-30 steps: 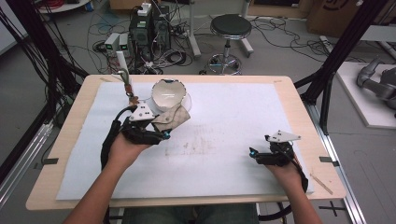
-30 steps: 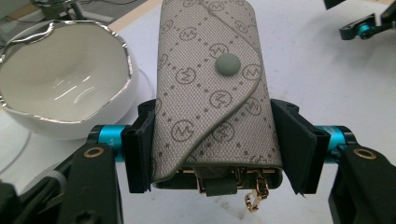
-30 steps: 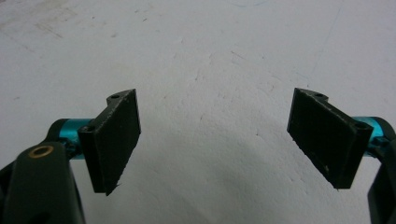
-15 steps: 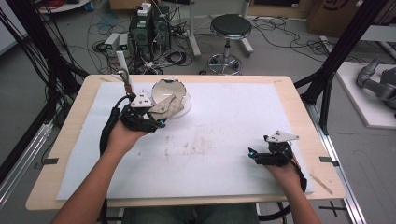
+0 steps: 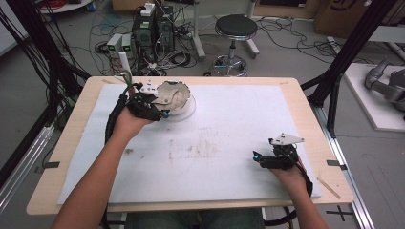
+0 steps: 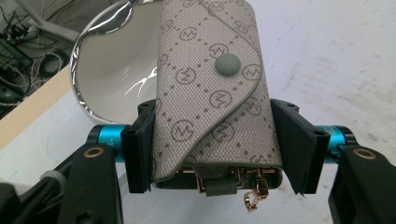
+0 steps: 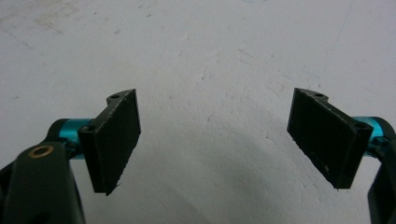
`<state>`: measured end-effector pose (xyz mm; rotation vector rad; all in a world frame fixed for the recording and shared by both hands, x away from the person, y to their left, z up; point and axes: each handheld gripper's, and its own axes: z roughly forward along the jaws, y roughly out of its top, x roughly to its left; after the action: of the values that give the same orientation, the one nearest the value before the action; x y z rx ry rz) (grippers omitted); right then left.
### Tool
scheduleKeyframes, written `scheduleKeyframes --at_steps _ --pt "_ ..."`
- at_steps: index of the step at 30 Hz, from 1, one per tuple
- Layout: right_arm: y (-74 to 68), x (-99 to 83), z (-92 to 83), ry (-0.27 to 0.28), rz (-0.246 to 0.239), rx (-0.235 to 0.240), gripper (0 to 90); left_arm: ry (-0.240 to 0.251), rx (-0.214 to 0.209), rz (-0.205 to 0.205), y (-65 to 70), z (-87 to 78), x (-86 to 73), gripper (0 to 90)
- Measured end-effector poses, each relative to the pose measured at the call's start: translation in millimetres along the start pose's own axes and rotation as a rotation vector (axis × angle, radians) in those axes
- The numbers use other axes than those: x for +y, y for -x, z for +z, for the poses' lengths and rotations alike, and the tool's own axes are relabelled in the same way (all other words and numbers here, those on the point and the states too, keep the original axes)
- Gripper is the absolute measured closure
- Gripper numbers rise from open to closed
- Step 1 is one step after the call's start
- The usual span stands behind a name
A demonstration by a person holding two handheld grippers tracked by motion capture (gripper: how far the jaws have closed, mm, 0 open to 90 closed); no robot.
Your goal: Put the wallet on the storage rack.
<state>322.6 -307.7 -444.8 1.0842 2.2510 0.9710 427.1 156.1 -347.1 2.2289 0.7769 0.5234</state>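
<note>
A white mat (image 5: 229,119) covered the wooden worktop (image 5: 86,107), cables and one stool (image 5: 235,28) behind. One grey monogram wallet (image 6: 210,88) sat clamped in the left tool (image 6: 212,144), upper left of the high view, over one white bowl (image 6: 109,79). The right tool (image 7: 215,135), lower right, gaped empty. Since earlier, the wallet had shifted farther up-left over the bowl.

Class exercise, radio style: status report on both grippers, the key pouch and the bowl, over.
Left gripper shut on grey monogram key pouch, held above the white bowl. Right gripper open, empty, low over the white mat. Nothing between pouch and bowl.
</note>
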Motion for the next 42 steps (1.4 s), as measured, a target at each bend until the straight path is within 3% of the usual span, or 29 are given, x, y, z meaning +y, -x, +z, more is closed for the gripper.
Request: scheduleKeyframes --at_steps 10,15,19,31,36,39,42 --pt "0.3 0.0 0.5 -0.003 -0.001 -0.001 17.5 -0.059 0.032 -0.005 -13.2 18.2 14.7 37.4" --pt "0.2 0.1 1.2 -0.007 -0.004 -0.001 17.5 -0.078 0.041 -0.013 -15.4 25.9 18.0 37.4" --pt "0.4 0.1 2.1 -0.009 -0.004 -0.002 17.4 -0.12 0.053 -0.024 -16.7 33.7 16.2 37.3" --pt "-0.2 0.7 3.9 -0.013 -0.008 -0.005 17.5 -0.166 0.057 -0.05 -21.7 47.6 23.8 36.6" --pt "0.0 0.6 3.8 -0.013 -0.004 -0.006 17.5 -0.163 0.068 -0.045 -22.6 54.5 26.7 34.8" --pt "0.1 0.4 3.3 -0.01 -0.003 -0.007 17.5 -0.131 0.104 -0.036 -20.2 54.1 28.2 30.7" --pt "-0.1 0.4 2.9 -0.011 -0.002 -0.004 17.5 -0.107 0.112 -0.045 -19.7 50.3 27.9 27.2"
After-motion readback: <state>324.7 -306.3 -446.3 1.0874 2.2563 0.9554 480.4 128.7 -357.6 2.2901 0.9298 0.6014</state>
